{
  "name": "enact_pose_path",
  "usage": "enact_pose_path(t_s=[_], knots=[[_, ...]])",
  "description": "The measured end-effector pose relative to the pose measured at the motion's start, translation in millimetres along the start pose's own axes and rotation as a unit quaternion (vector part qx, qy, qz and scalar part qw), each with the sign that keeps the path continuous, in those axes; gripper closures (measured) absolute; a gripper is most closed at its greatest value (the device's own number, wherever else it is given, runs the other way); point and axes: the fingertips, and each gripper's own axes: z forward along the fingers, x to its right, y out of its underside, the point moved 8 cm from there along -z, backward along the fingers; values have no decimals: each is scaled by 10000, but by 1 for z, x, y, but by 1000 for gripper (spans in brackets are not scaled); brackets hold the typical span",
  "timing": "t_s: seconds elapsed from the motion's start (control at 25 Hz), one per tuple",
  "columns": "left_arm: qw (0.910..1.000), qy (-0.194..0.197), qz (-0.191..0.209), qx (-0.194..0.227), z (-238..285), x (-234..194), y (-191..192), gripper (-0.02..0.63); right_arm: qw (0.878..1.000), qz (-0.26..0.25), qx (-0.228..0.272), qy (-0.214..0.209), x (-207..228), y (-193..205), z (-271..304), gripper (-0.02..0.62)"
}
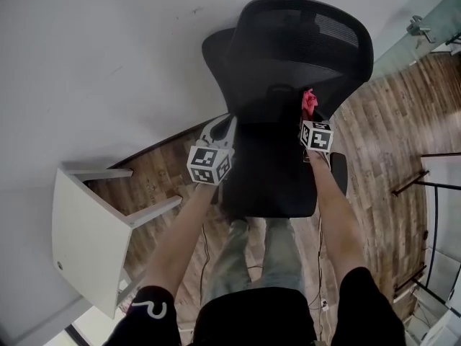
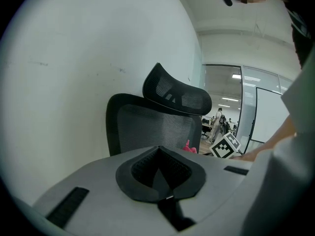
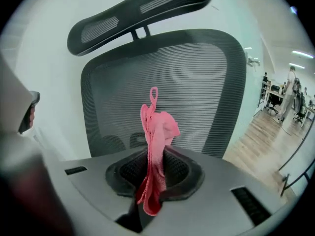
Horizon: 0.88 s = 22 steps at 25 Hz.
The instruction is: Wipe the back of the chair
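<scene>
The chair [image 1: 302,56] stands with its back close to the white wall [image 1: 108,49] and its seat [image 1: 277,179] towards the person, so the mesh face of the backrest [image 3: 197,82] is the side within reach. The right gripper [image 1: 310,119] has its fingers [image 3: 179,173] clamped on a pink cloth [image 3: 156,132]. A bunch of the cloth stands up past the tips, which leaves soft fabric rather than hard plastic facing the mesh. The cloth is held low on the backrest, right of centre and well below the headrest [image 3: 142,14]. Whether it already touches the mesh I cannot tell.

The left gripper [image 2: 161,173] hangs just beside the chair's left edge with its fingers [image 2: 142,168] closed together on nothing. It looks parked there to stay clear, or perhaps to steady the chair if it rolls. Judging by this, wiping is at its start, with most of the backrest above the cloth left to cover
</scene>
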Motion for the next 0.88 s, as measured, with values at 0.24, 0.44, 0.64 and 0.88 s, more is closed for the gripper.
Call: enact_pose_path(t_s=[0.24, 0.44, 0.64, 0.88], knots=[[9999, 108, -24, -43, 27, 35, 4, 584, 9989, 317, -28, 330, 65, 12, -17, 525], [9997, 176, 52, -134, 44, 54, 10, 584, 9974, 495, -35, 525, 101, 21, -25, 528], [9997, 163, 52, -179, 44, 52, 16, 584, 9971, 602, 126, 445, 95, 24, -28, 529], [9997, 36, 5, -221, 25, 27, 26, 584, 9994, 170, 292, -9, 23, 21, -18, 531]])
